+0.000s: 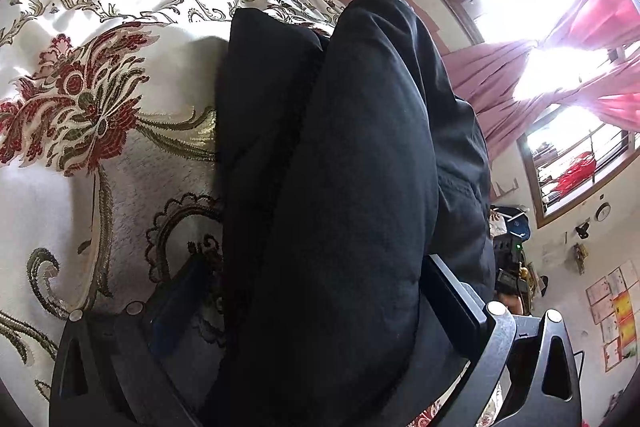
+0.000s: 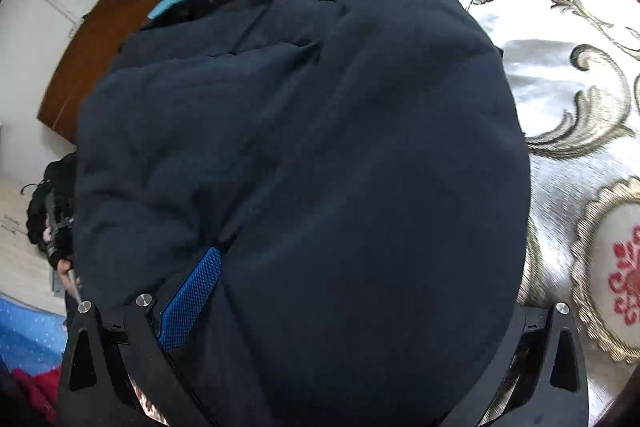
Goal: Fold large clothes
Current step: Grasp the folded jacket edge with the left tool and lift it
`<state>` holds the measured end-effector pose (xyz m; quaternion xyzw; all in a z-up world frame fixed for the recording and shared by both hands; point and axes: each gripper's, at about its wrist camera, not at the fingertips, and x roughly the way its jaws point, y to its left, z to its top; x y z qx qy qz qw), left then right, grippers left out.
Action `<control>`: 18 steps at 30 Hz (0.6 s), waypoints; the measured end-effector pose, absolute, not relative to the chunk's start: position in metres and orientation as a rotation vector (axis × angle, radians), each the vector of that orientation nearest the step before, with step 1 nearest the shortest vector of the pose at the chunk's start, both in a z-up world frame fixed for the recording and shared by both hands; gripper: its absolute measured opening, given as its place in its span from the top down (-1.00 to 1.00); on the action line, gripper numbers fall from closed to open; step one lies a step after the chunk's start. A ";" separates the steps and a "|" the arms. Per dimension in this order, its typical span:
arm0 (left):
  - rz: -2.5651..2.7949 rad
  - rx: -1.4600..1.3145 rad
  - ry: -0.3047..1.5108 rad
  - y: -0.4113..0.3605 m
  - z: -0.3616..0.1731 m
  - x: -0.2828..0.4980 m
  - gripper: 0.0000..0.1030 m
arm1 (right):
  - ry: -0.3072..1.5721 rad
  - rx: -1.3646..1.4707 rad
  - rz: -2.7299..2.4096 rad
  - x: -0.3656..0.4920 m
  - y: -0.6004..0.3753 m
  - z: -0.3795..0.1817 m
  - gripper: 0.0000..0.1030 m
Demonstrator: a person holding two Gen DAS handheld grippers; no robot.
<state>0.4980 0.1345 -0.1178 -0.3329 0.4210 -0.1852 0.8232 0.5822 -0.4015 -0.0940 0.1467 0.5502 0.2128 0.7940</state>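
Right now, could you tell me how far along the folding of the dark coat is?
Midway, I would judge. Done: the coat looks doubled over on the bedspread. In hand: left gripper and right gripper each have thick folds between their fingers. Left: laying it flat and releasing.

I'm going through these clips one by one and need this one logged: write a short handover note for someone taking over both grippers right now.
Left gripper: a thick bunch of the dark padded coat sits between its fingers, lifted above the floral bedspread.
Right gripper: the same coat fills the space between its fingers, one blue pad pressed against the fabric.
Position: the coat hangs bunched over the bed, between both grippers.
Done: coat picked up with both grippers.
Left: no neat fold shows yet; probably lay it flat on the bedspread, then fold. Sleeves cannot be made out.
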 end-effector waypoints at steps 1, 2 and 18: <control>-0.394 -0.707 0.894 0.134 -0.118 0.498 -1.00 | 1.183 0.313 0.453 0.583 -0.400 -0.095 -0.98; -0.395 -0.706 0.893 0.134 -0.118 0.498 -1.00 | 1.180 0.311 0.455 0.583 -0.399 -0.097 -0.98; -0.397 -0.689 0.874 0.126 -0.119 0.498 -1.00 | 1.089 0.308 0.459 0.563 -0.404 -0.099 -0.99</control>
